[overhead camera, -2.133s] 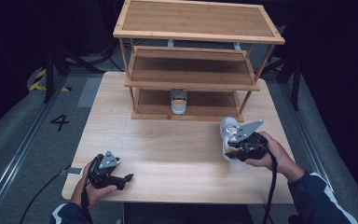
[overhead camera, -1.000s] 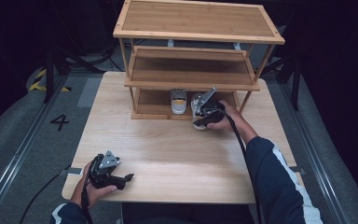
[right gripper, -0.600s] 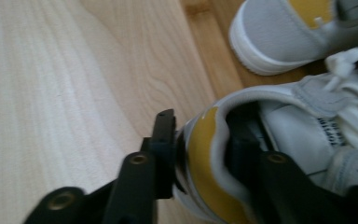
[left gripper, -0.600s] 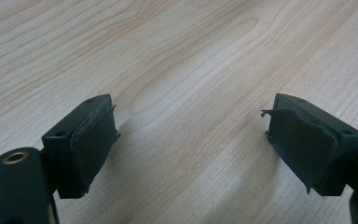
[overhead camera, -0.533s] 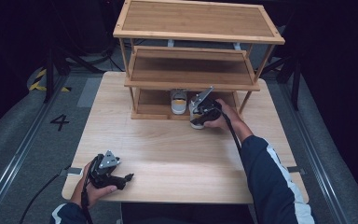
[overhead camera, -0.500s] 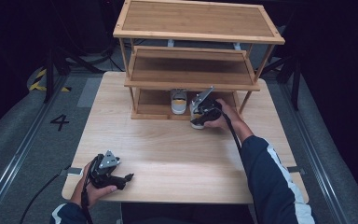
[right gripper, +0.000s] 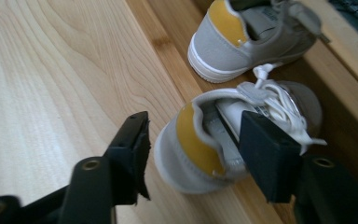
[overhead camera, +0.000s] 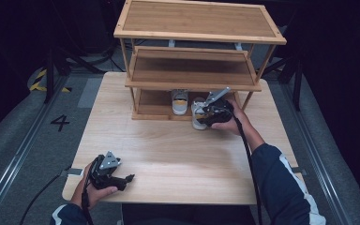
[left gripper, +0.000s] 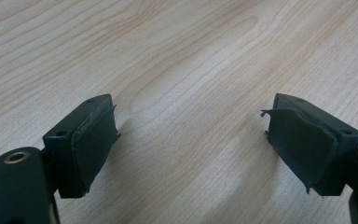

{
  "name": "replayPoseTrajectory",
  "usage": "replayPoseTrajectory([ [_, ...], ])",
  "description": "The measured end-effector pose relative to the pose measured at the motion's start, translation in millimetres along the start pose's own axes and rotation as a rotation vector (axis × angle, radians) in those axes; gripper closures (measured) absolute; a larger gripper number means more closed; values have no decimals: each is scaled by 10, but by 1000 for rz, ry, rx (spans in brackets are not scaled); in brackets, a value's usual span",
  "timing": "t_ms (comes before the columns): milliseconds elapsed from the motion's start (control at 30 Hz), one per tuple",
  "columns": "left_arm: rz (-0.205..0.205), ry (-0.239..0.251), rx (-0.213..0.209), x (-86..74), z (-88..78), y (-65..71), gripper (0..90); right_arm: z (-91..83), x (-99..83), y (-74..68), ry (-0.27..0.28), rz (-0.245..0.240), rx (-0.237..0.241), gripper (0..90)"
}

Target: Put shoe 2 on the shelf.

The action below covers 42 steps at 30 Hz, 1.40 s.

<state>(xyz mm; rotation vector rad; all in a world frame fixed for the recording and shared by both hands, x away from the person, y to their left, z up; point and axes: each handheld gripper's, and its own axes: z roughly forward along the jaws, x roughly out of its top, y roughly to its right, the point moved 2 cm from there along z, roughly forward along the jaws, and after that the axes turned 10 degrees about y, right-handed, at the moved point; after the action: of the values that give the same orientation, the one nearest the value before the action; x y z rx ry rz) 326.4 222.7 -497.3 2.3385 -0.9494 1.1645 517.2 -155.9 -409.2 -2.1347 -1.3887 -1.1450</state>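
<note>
One small grey-and-yellow canvas shoe (right gripper: pixel 223 135), judged light and soft; regrip its heel collar, which right gripper (right gripper: pixel 205 149) straddles with jaws just opened, left gripper (left gripper: pixel 191 140) open and empty.

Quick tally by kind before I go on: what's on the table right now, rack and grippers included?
Grey-and-yellow sneakers: 2 (one on the rack's bottom shelf, one at its front edge)
Wooden three-tier rack: 1
Handheld grippers: 2 (left gripper, right gripper)
Total: 5

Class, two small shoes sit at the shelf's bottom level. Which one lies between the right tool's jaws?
The right-hand shoe, heel overhanging the bottom board's edge; the other shoe stands apart, further in.
</note>
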Motion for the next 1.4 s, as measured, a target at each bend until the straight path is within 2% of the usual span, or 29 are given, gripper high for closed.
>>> replayPoseTrajectory([
  [67,1,0,1,-1,-1,1,159,-76,-36,-29,18,17,-7,398],
  [100,0,0,1,-1,-1,1,159,-114,-68,-42,22,29,-32,387],
  [167,-1,1,1,-1,-1,2,159,-151,-122,-69,27,45,-35,380],
  [267,-1,1,4,-2,-1,4,160,-157,-220,-87,9,61,-57,361],
  [367,-2,1,4,-2,-1,4,161,-113,-299,-75,7,90,-73,347],
  [467,-2,1,3,-2,-1,5,160,-11,-374,-77,14,147,-62,307],
  [533,-2,1,4,-2,-1,4,160,55,-400,-89,4,163,-66,292],
  [667,-2,1,4,-2,-1,5,160,152,-401,-107,3,186,-107,246],
  [700,-2,1,4,-2,-1,5,161,184,-409,-89,-7,197,-142,269],
  [767,-2,1,5,-2,-1,5,161,236,-432,-68,-24,202,-160,288],
  [900,-2,1,6,-2,-2,6,161,281,-471,-43,-39,210,-134,298],
  [1033,-2,1,6,-2,-2,6,161,242,-485,16,-25,228,-109,357],
  [1133,-2,1,6,-2,-2,6,161,235,-483,70,-20,216,-125,382],
  [1200,-2,1,6,-2,-2,6,161,259,-466,91,-21,220,-123,385],
  [1400,-2,1,6,-2,-2,6,161,373,-398,169,-16,237,-159,393],
])
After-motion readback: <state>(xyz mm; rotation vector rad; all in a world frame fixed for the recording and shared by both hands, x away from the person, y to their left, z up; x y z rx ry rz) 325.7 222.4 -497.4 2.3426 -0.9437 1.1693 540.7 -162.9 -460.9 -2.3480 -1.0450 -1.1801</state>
